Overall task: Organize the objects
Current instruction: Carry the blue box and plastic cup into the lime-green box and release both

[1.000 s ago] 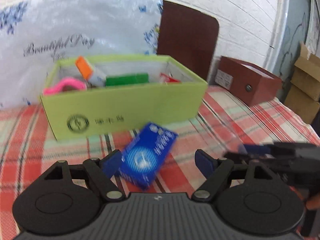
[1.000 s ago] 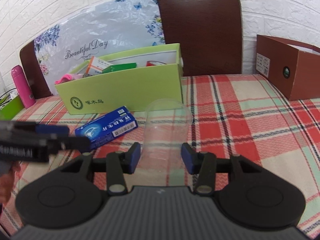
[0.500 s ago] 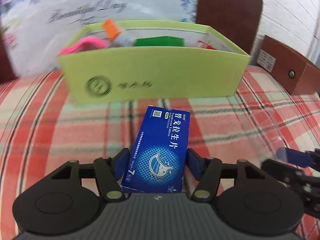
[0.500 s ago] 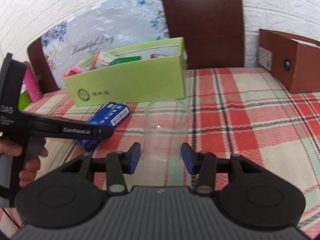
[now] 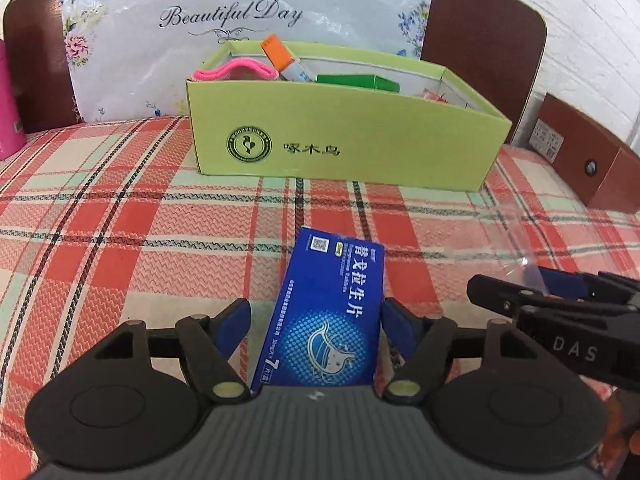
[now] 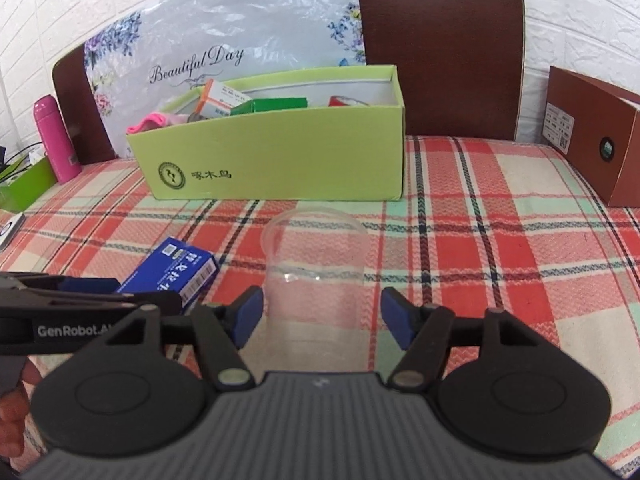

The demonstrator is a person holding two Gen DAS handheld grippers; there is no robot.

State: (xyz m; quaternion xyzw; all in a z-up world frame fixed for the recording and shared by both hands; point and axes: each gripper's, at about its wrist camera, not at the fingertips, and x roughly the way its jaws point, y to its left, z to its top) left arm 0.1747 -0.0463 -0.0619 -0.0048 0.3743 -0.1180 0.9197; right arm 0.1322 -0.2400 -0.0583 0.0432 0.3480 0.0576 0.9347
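Between the green box [image 6: 280,168] and cameras, blue carton [image 5: 332,320] lies flat

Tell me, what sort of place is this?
Probably a home: a checked cloth-covered table against a white brick wall, with a chair behind and a green box of household odds and ends.

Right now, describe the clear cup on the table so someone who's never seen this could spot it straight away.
Find the long green box standing on the plaid tablecloth; just in front of it, toward the camera, stands the clear plastic cup, upright between the open pads of the right claw. Unlike the solid blue medicine box lying flat to its left, it is see-through and empty.
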